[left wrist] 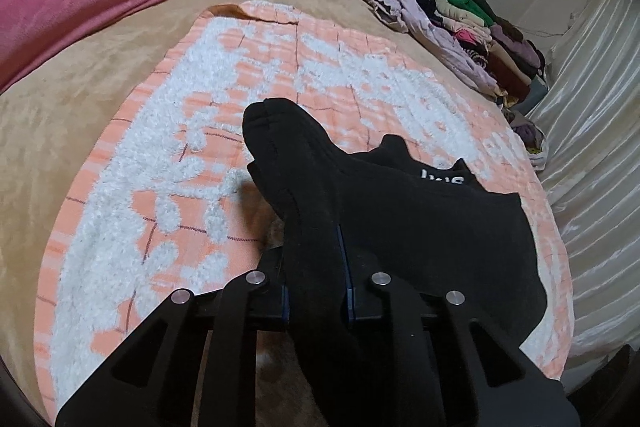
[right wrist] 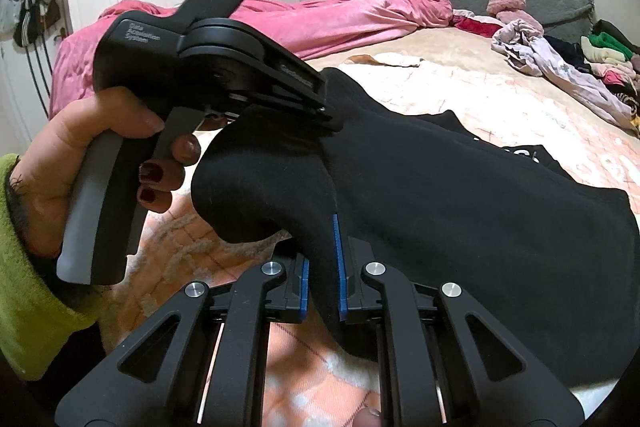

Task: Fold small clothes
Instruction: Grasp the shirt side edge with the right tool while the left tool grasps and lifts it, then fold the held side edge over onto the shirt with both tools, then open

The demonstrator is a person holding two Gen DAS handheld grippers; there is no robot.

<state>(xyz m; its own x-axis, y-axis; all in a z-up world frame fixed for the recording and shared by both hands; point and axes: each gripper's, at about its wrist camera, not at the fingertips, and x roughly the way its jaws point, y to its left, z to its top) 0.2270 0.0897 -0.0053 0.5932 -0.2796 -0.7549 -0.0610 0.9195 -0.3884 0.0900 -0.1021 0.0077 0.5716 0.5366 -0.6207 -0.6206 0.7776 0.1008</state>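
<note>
Socks (left wrist: 304,163), black pair, hang above the orange-and-white mat (left wrist: 160,187), pinched by both the left gripper (left wrist: 316,267) and the right gripper (right wrist: 323,267); risk: thin bite on loose knit may slip under pull, dropping one sock.

Soft, even indoor light, source not visible. Strong fisheye bend with dark vignette at the corners in both views. Black knit socks (left wrist: 400,227) read as near-flat black, fold detail mostly lost. Glossy white satin sheet (left wrist: 592,131) shows mild glare streaks. Faint shadow on the orange-and-white tufted mat (left wrist: 160,187). Far pink velvet duvet (right wrist: 340,15) looks slightly soft, possibly lens falloff.
</note>
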